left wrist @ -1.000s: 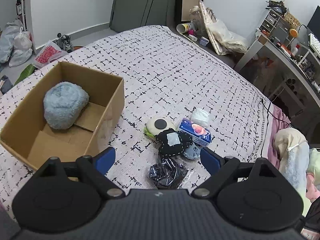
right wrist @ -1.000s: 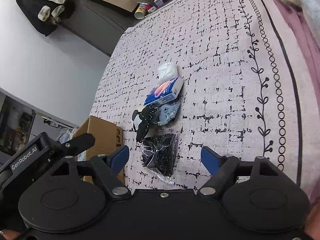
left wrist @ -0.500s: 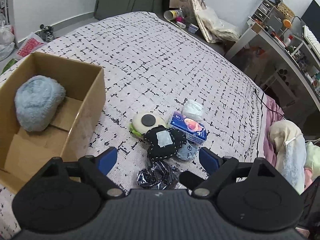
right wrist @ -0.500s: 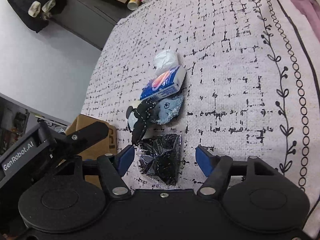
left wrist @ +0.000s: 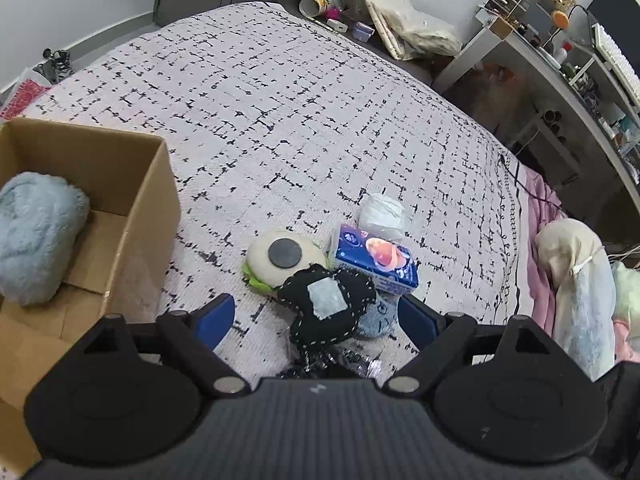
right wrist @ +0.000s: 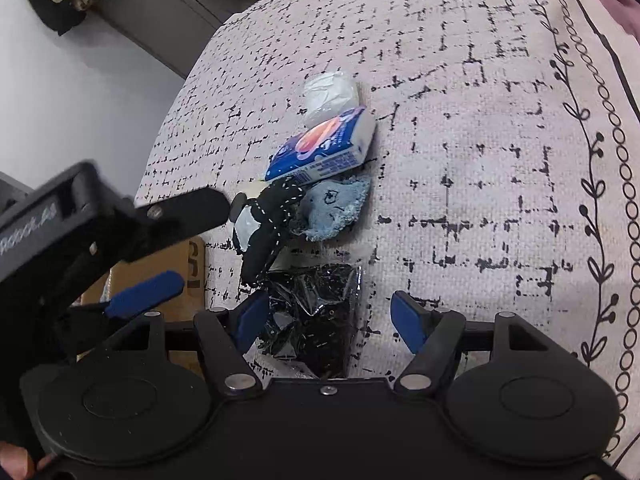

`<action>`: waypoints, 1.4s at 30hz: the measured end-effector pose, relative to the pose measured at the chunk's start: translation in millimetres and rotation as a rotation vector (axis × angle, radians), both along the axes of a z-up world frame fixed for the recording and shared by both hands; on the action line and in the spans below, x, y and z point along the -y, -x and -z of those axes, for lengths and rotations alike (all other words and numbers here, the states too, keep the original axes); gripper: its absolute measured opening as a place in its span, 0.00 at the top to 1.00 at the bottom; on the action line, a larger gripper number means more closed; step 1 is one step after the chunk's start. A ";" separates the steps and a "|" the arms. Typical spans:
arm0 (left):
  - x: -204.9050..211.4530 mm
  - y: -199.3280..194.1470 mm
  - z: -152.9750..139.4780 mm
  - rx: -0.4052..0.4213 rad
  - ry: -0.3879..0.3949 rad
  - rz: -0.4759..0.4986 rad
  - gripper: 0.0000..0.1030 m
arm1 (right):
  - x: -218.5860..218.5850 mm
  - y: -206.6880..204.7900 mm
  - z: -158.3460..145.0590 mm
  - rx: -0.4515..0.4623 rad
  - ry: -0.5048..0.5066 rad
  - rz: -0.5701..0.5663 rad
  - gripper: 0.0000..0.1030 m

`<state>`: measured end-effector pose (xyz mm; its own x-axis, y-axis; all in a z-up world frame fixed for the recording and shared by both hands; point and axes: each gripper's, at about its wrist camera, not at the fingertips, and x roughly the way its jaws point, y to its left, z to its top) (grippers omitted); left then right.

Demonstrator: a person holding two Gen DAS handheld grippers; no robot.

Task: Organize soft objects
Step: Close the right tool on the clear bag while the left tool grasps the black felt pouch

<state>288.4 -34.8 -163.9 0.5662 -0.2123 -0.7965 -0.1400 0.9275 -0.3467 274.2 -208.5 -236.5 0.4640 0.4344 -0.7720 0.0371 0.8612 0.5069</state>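
Observation:
A pile lies on the bed: a black stitched plush (left wrist: 326, 306), a burger-shaped plush (left wrist: 280, 260), a blue tissue pack (left wrist: 374, 258), a white wad (left wrist: 382, 212), a light blue cloth (right wrist: 334, 208) and a shiny black plastic bag (right wrist: 316, 312). My left gripper (left wrist: 314, 320) is open, its blue fingers either side of the black plush. My right gripper (right wrist: 326, 320) is open, its fingers either side of the plastic bag. A cardboard box (left wrist: 156, 184) at the left holds a fluffy blue plush (left wrist: 36, 236).
The patterned bedspread (left wrist: 280, 112) stretches beyond the pile. A pink blanket and cream clothes (left wrist: 576, 264) lie at the bed's right edge. A desk with clutter (left wrist: 560, 52) stands to the far right. The left gripper's body (right wrist: 80, 216) shows in the right wrist view.
Both grippers have moved forward and down toward the pile. The left one now straddles the black plush, the right one the plastic bag. Both stay open.

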 end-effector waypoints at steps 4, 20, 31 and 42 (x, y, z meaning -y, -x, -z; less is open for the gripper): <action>-1.1 -1.0 10.6 -0.004 0.022 0.009 0.14 | -6.3 -1.7 1.5 0.021 0.038 -0.018 0.60; -14.5 -13.5 25.3 0.019 0.135 0.004 0.14 | 1.9 6.0 -6.0 0.073 0.104 0.089 0.80; 6.3 -23.0 41.9 0.004 0.152 0.068 0.14 | 3.6 23.1 -8.9 0.049 0.115 0.113 0.80; -1.8 -15.1 47.2 -0.015 0.144 0.035 0.62 | 4.7 25.4 -15.1 0.051 0.105 0.118 0.80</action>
<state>303.5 -33.0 -211.1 0.5451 -0.3437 -0.7646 -0.1149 0.8728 -0.4743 248.8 -213.2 -221.4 0.5469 0.2931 -0.7842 0.1172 0.9007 0.4184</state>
